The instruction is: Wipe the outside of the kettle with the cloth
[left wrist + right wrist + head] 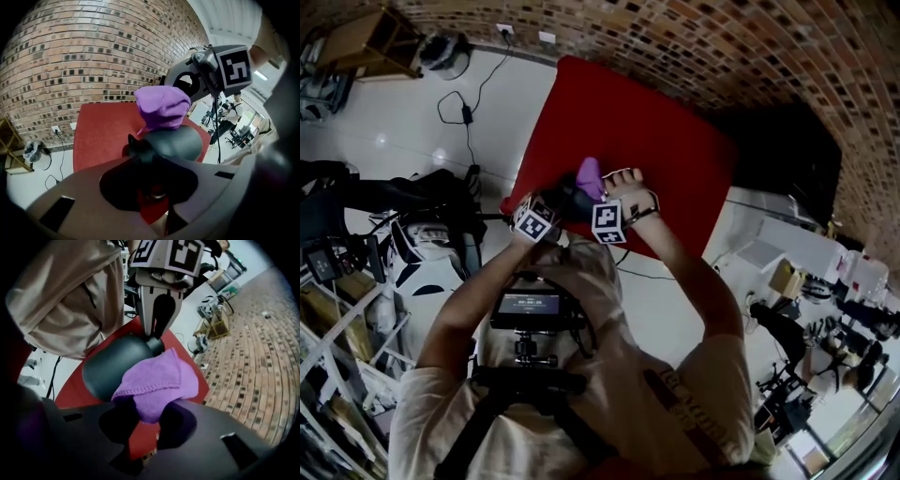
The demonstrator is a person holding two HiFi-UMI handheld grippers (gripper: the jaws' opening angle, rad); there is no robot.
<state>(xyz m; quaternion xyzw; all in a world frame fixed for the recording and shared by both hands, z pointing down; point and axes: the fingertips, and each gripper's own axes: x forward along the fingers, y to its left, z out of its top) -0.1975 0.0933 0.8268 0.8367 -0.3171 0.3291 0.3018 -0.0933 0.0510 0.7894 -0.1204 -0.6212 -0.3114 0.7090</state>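
Note:
A dark grey kettle [110, 369] lies tilted over the red table [661, 141]. My left gripper [143, 154] is shut on a black part [137, 144] at the kettle's end; I cannot tell whether that part is a spout or a handle. The right gripper view shows the left gripper [157, 339] from the front, clamped on that part. A purple cloth [157, 380] rests on the kettle's body [183, 140], and my right gripper [147, 416] is shut on it. In the head view both grippers meet at the table's near edge, with the cloth [590, 174] between them.
A curved brick wall [84, 61] stands behind the table, with wall sockets [56, 129] and a cable [455, 108] on the white floor. There is a wooden stand [370, 37] at far left, shelving [342, 309] at near left, and desks and chairs [806, 281] at right.

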